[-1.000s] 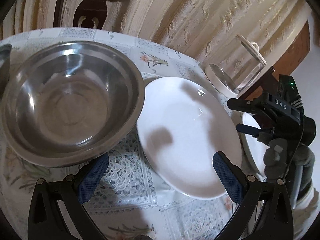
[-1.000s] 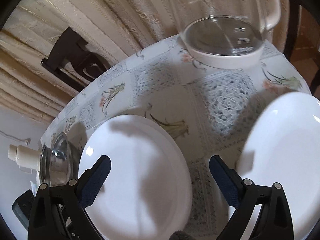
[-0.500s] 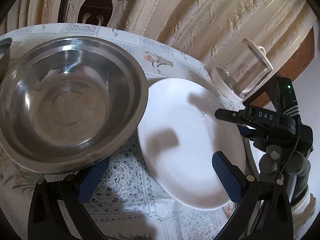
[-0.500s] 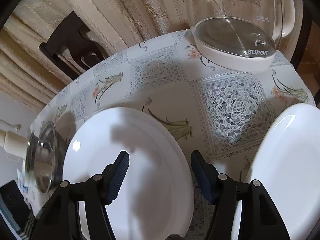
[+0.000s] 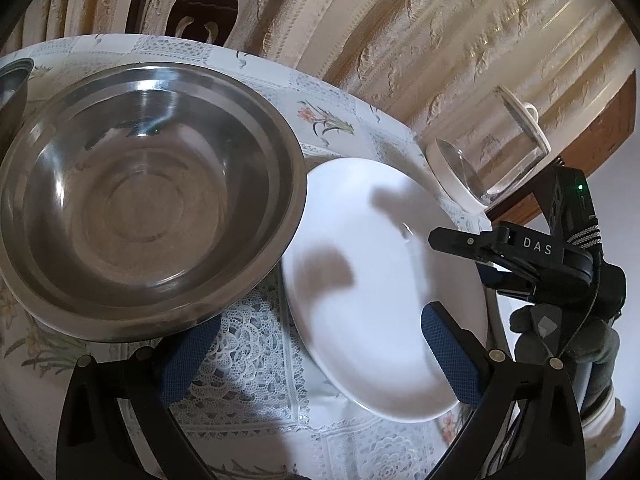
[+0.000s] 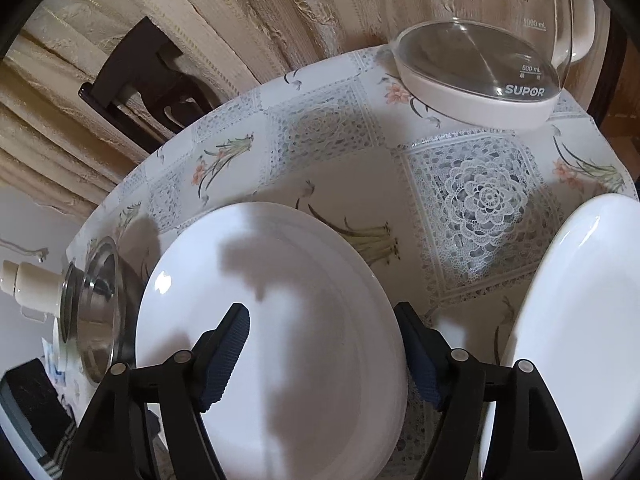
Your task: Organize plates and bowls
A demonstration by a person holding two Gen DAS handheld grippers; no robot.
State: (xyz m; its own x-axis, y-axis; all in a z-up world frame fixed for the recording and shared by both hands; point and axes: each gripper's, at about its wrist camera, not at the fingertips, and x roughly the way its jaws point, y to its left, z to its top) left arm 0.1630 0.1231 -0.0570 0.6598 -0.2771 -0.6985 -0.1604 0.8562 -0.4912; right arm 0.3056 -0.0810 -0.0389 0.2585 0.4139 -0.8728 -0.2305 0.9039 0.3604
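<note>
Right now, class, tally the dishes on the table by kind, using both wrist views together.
White plates: 2 (plate between the grippers, second plate at the right edge)
Steel bowls: 2 (large bowl, smaller bowl)
Glass kettle: 1
Total: 5

cream curtains point(image 6: 248, 12) with a raised woven pattern hang in heavy folds behind the round table point(image 6: 352, 168) — its cloth is printed with lace squares and pale flowers. a dark carved wooden chair point(image 6: 148, 80) stands against the curtains at the table's far edge. beyond the curtain's end, brown wood panelling point(image 5: 608, 128) meets a plain white wall point(image 5: 624, 340). soft light casts blurred shadows.
</note>
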